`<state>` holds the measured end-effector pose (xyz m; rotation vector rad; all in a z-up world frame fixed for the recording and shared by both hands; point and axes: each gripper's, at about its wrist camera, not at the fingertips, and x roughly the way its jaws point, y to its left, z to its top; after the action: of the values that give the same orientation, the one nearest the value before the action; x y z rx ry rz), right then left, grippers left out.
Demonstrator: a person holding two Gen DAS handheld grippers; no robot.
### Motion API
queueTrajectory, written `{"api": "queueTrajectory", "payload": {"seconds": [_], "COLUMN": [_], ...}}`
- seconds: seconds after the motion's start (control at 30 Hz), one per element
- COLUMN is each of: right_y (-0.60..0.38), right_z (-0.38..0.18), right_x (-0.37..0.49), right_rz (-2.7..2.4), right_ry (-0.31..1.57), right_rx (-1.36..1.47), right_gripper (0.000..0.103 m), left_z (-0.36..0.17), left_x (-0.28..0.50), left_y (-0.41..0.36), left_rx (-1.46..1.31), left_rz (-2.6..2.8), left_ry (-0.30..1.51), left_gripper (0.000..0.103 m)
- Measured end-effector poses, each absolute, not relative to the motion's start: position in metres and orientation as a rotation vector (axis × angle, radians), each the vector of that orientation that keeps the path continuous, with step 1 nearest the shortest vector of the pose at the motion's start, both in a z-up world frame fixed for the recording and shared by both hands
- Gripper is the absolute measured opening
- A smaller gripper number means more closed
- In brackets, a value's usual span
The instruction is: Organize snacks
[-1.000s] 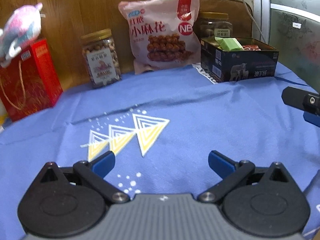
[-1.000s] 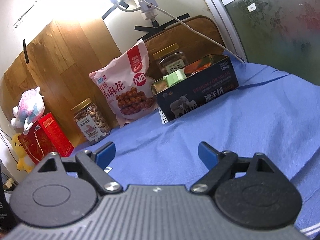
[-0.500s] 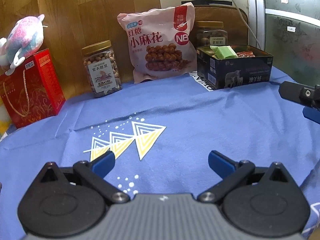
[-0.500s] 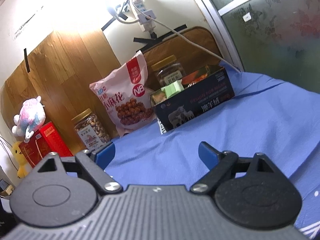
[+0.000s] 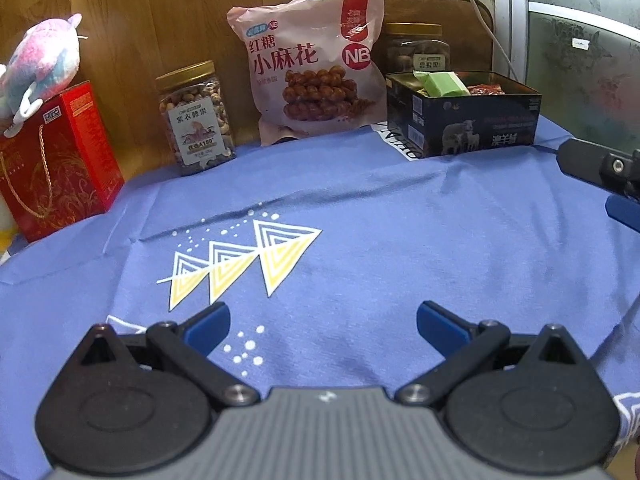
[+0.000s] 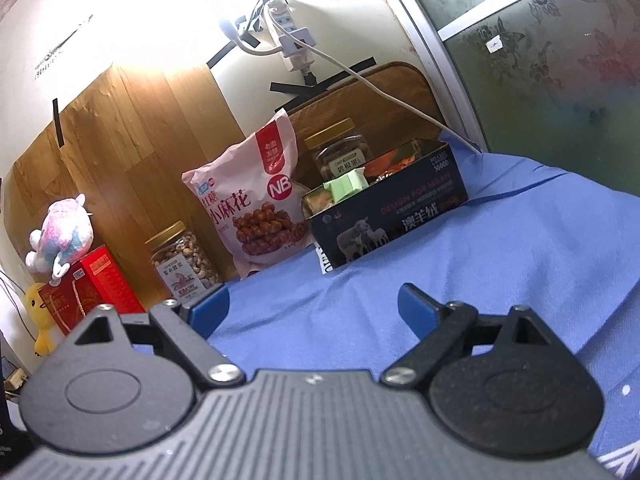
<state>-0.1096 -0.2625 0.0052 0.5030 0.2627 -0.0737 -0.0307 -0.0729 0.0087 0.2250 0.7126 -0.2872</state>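
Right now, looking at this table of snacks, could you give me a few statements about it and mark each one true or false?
1. The pink snack bag stands between two gold-lidded clear jars. True: the nut jar is on one side and the second jar is on the other.
2. The dark open tin box is empty. False: a green packet and other wrapped items lie in it.
3. The left tongs hold a snack. False: they are open over the blue cloth, with nothing between them.
4. A pink plush toy sits on the red gift box. True.
5. The right tongs are open and empty. True.
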Motion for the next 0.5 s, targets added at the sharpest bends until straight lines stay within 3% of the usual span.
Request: {"api": "queueTrajectory", "payload": {"seconds": [0.5], "right_y": [-0.2603], "right_z": [0.0047], "right_x": [-0.1116], "right_rz": [-0.073], "right_ry": [0.258], "right_rx": [0.505], "right_gripper": [0.094], "left_z": [0.0042], "left_x": [-0.0279], "left_y": [-0.0758], "left_rx": [0.263], "left_rz": [-0.268], "left_ry": [0.746], "left_gripper": [0.103]}}
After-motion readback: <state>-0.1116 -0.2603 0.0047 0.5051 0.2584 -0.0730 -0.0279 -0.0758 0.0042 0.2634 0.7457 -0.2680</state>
